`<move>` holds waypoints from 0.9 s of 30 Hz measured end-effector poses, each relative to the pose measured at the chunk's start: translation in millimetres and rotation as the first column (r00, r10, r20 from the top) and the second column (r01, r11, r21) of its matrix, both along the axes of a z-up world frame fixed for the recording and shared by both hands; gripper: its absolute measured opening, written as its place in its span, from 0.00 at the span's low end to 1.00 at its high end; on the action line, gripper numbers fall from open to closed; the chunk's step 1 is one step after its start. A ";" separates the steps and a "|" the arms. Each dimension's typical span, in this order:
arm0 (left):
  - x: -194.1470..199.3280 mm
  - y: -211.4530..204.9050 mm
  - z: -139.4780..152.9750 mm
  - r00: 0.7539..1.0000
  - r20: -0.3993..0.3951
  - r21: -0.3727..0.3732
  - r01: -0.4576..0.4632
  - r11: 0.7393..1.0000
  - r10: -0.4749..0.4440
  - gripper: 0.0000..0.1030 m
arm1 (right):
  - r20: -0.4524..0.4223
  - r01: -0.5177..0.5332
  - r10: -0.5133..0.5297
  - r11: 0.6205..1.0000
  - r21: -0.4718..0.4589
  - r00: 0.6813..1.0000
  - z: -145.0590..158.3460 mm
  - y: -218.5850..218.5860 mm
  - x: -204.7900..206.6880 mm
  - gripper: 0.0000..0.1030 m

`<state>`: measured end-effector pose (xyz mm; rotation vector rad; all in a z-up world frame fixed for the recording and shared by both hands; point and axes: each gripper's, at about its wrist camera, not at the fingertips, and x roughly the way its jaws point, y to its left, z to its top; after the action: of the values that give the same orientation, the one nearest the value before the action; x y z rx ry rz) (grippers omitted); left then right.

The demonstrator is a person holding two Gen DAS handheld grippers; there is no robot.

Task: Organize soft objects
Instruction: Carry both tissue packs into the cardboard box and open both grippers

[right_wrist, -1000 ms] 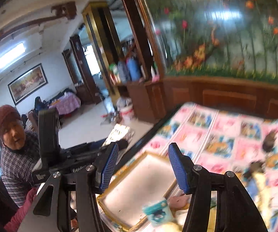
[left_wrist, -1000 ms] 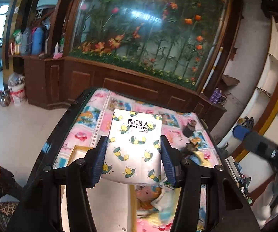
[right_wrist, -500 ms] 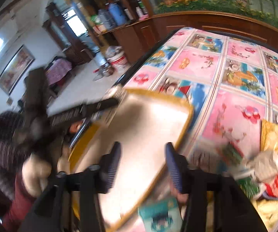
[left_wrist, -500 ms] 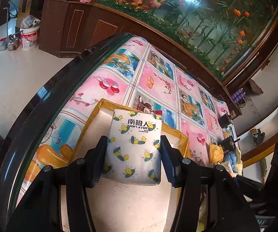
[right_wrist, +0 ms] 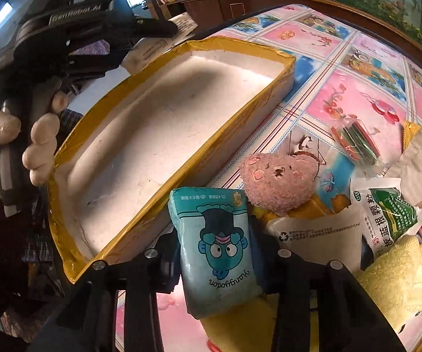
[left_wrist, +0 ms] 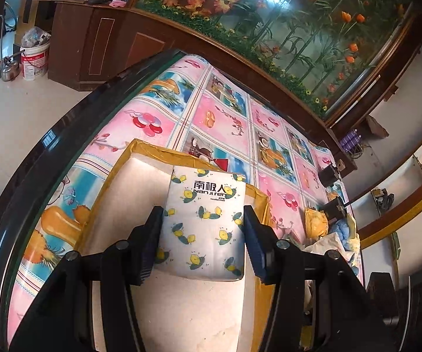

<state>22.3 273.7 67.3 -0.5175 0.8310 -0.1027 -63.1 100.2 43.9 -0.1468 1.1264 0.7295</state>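
Showing only rightward: teal pack [right_wrist: 217, 252]

A lived-in home, likely a dining or living room. A cartoon-print tablecloth [left_wrist: 217, 123] covers the dark-rimmed table [left_wrist: 64, 135]. Beyond it, at the far side, stands a wooden cabinet [left_wrist: 105, 44] carrying bottles and a large aquarium [left_wrist: 284, 26] with artificial flowers; a plastic bucket [left_wrist: 35, 60] sits on the tiled floor [left_wrist: 11, 117], far left.

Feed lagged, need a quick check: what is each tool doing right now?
Left tool: shut on the lemon-print tissue pack, over the yellow-edged tray.
Right tool: shut on the teal tissue pack, beside the tray.
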 end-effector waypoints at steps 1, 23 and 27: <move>-1.1 0.5 1.3 1.000 0.004 0.003 -0.001 1.000 0.001 0.50 | 0.007 0.012 -0.012 1.000 0.016 1.000 4.9 -4.2 -0.9 0.31; 28.5 16.3 -34.5 0.993 -0.037 -0.061 -0.114 0.992 0.112 0.51 | 0.255 0.161 -0.203 0.971 0.177 0.945 39.1 76.9 68.4 0.35; 30.4 17.0 -34.7 0.993 -0.042 -0.085 -0.111 0.990 0.108 0.57 | 0.280 0.172 -0.211 0.972 0.160 0.937 37.5 80.2 78.8 0.66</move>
<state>52.6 290.6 32.6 -0.6480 0.8349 -0.0284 15.6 180.4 81.4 -0.0296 0.7908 0.5829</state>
